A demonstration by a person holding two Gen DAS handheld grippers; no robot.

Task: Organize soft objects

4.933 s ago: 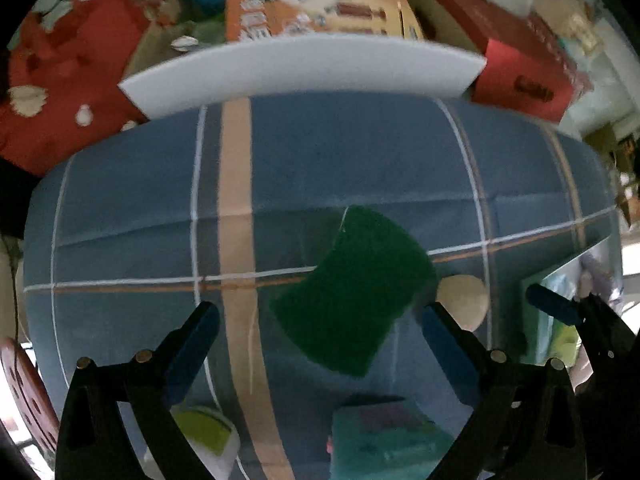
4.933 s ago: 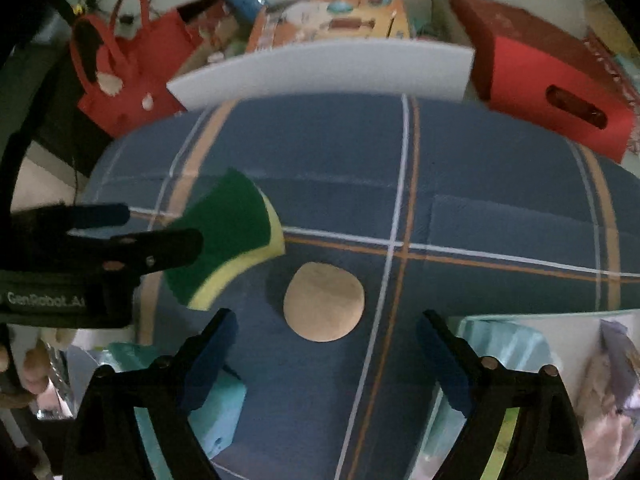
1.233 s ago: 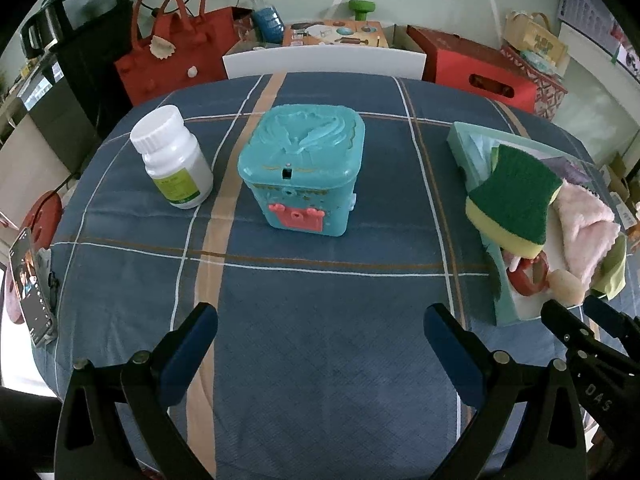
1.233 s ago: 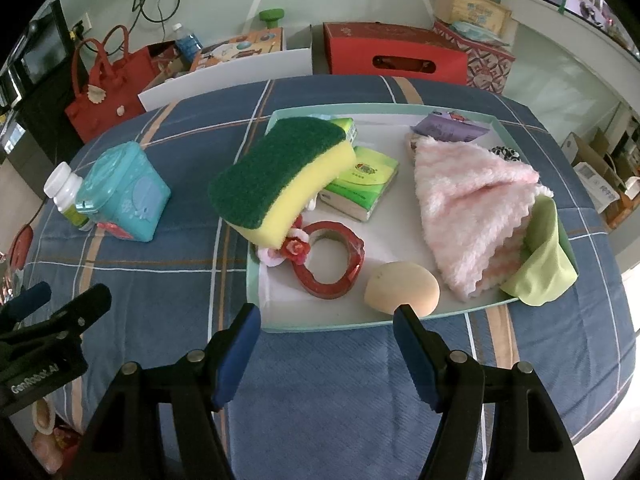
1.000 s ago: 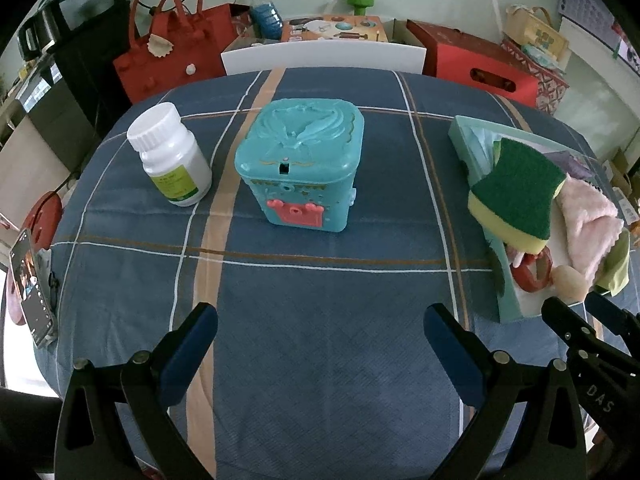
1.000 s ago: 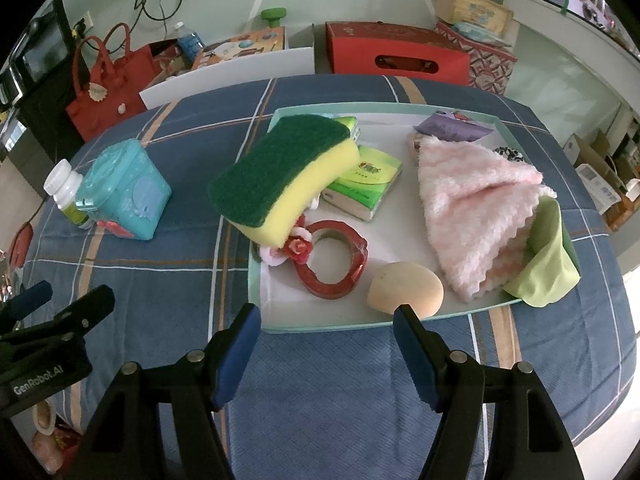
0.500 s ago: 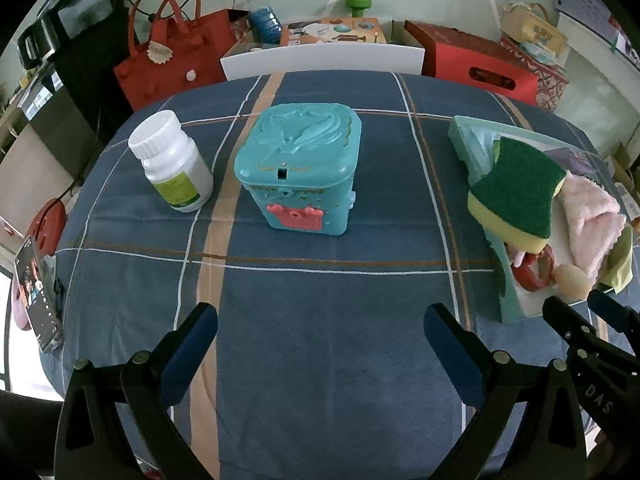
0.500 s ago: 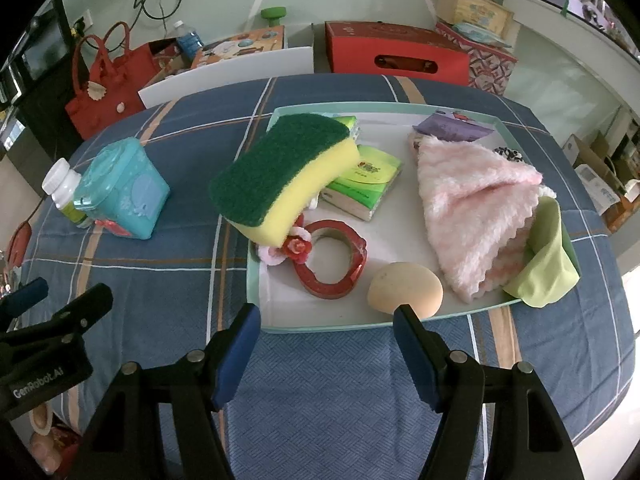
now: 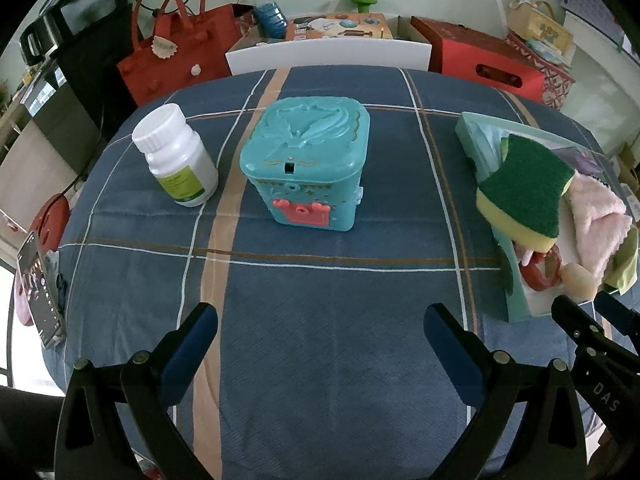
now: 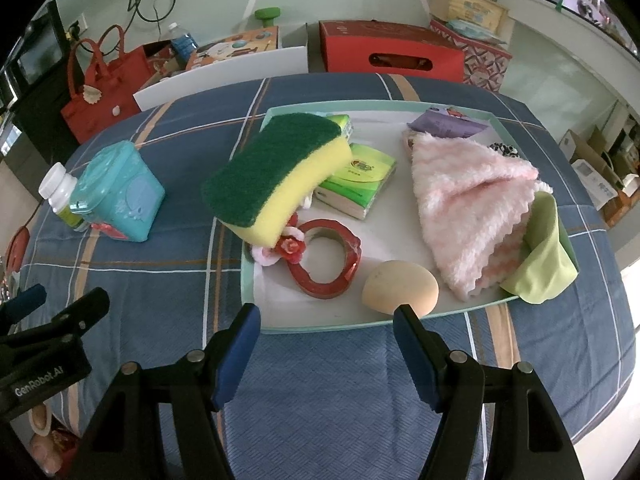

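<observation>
A pale green tray (image 10: 256,320) on the blue checked tablecloth holds soft things. A green and yellow sponge (image 10: 276,176) lies tilted on the tray's left rim. A beige makeup puff (image 10: 400,286), a pink fluffy cloth (image 10: 468,204), a light green cloth (image 10: 540,256), a green tissue pack (image 10: 356,184) and a red ring (image 10: 324,262) lie in it. My right gripper (image 10: 326,340) is open and empty, just before the tray's near edge. My left gripper (image 9: 320,334) is open and empty over bare cloth, left of the tray (image 9: 516,304). The sponge (image 9: 524,192) shows there too.
A teal plastic box (image 9: 306,168) and a white pill bottle (image 9: 176,156) stand on the table's left half. A white chair back (image 9: 328,58), a red bag (image 9: 176,52) and a red carton (image 10: 388,54) lie beyond the far edge.
Since several seconds ago the sponge and the puff have gone from the tablecloth into the tray and both grippers have pulled back. In the last second almost nothing moved.
</observation>
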